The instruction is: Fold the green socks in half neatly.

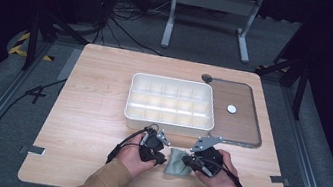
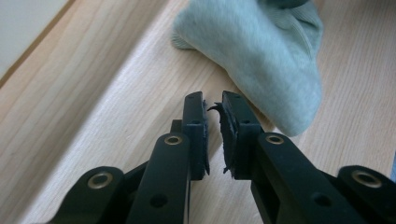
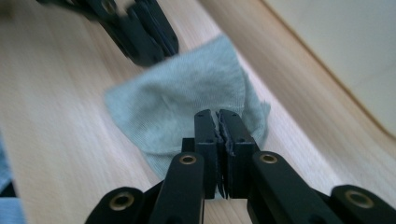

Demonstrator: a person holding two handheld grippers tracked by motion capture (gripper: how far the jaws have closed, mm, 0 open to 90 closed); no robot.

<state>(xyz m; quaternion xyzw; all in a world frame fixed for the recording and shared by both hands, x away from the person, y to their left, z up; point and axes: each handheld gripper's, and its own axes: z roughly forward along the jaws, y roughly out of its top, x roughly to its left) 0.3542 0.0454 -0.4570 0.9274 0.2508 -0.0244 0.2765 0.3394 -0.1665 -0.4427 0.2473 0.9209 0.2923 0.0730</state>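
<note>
- The sock (image 1: 178,162), pale green and bunched up, lies on the wooden table (image 1: 90,112) near the person's edge, between the two grippers and in front of the white compartment tray (image 1: 171,102).
- Its long axis is hard to read; in the left gripper view the sock (image 2: 261,60) runs away from the jaws, up and slightly right, with its rounded end closest to them.
- The left gripper (image 2: 213,109) sits just beside the sock. Its jaws stand a narrow slit apart with nothing between them, and the right jaw tip may be grazing the fabric.
- The right gripper (image 3: 218,122) is the one engaged: its jaws are pressed together over the sock (image 3: 182,102), apparently pinching the near edge of the cloth.
- The sock is therefore slightly right of the left gripper's tips.
</note>
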